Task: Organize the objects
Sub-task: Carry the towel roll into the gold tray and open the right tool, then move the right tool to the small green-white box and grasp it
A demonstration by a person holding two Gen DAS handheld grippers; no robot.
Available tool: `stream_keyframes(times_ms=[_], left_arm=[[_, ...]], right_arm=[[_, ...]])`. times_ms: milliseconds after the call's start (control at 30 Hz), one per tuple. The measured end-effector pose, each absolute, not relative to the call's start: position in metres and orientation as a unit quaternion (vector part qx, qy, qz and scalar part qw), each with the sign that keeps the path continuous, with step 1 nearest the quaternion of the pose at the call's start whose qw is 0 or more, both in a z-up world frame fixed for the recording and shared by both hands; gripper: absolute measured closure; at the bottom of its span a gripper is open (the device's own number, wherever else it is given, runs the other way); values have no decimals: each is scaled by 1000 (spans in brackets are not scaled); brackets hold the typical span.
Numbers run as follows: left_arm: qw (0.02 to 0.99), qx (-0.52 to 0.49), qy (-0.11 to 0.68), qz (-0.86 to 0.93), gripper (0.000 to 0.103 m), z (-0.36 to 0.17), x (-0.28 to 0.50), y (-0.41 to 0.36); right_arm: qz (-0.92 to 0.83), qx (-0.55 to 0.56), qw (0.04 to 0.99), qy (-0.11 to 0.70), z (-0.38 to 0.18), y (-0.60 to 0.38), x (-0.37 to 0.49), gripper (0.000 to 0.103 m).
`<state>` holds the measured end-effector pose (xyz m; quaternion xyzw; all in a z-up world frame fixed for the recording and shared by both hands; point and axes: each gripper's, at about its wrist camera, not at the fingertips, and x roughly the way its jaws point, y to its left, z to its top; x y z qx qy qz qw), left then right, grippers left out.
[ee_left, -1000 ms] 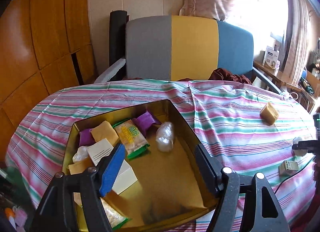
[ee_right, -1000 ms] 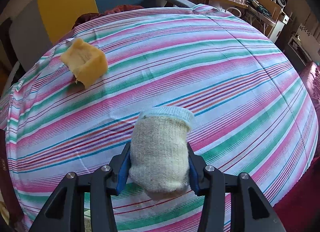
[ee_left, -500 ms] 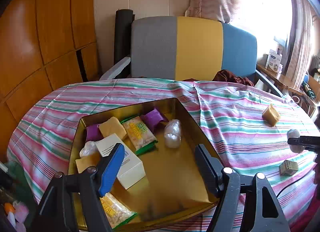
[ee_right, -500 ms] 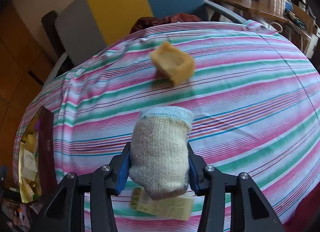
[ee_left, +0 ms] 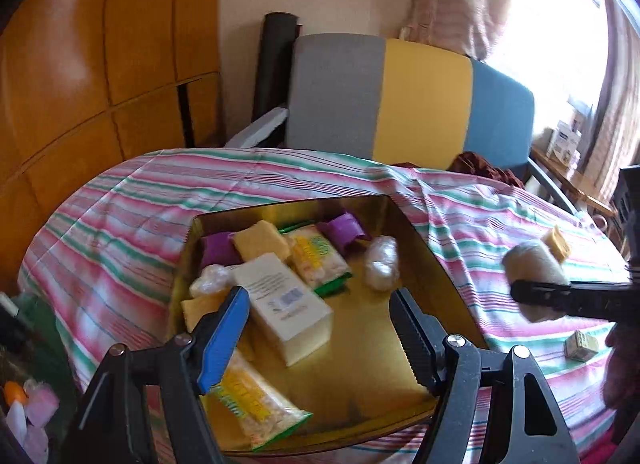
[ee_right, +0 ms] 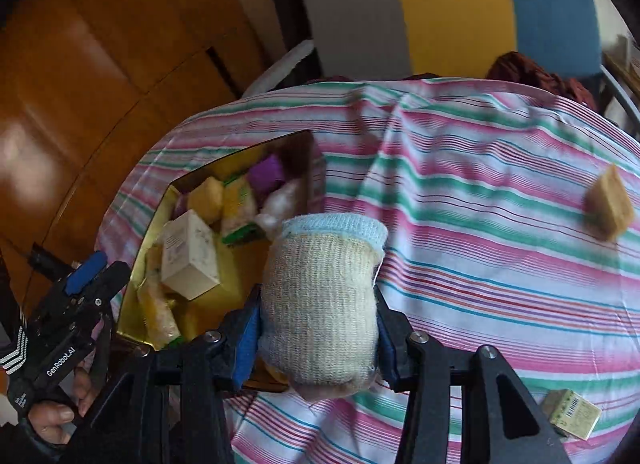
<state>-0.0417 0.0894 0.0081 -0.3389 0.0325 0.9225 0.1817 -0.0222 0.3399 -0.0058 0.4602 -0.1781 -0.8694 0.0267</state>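
Knit bundle: a cream rolled sock with a pale blue cuff [ee_right: 324, 300], clamped between the two pads of the right gripper [ee_right: 318, 328] at the lower centre of the right wrist view; its long axis runs forward along the fingers, cuff end away from the camera. In the left wrist view it shows at the right edge of the frame, off the cloth.
Key relation: the gold tin [ee_right: 140, 276] lies to the left of the sock in the right wrist view, the sock overlapping its near right corner in the picture; whether it is already above the rim cannot be told. The likely drop calls for a leftward carry.
Nearer hand: the right one holds the sock; the left gripper [ee_left: 320, 328] hangs over the tin's near edge with its jaws wide apart and nothing between them.
Tin contents: a white carton [ee_left: 284, 304], two purple packets, a yellow block [ee_left: 262, 244], green-edged snack packs, clear-wrapped lumps, all crowded toward the left side; the right half of the gold floor is bare, which looks the easiest landing spot.
Outside the tin: a tan block [ee_right: 610, 208] at the right of the striped tablecloth [ee_right: 500, 224], and a small printed box [ee_right: 574, 414] at the lower right, both well apart from the tin.
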Motion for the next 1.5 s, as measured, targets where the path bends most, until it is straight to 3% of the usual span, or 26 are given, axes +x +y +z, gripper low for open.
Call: stream_keyframes(times_ms=[167,467,867,1167,1500], left_arm=[[143,-349,10,926,30,2,-51,56],[102,-365,-10,925,30,-9,-58,17],[119,-362,1,924,30,-7,-50,31],[147,-353,32,923,29,2,-38,56],[180,-353,48,917,26,2,-31,82]], right_arm=[[-857,488,65,-150,-21,290,-66,54],[-838,504,79,-194,-48,262,-115,51],[-860,479,42,-172,-26,293,-47,50],[-865,477,1,-157,-24,342,11,44],[-850,442,-154,-244,-16,442,97,41]])
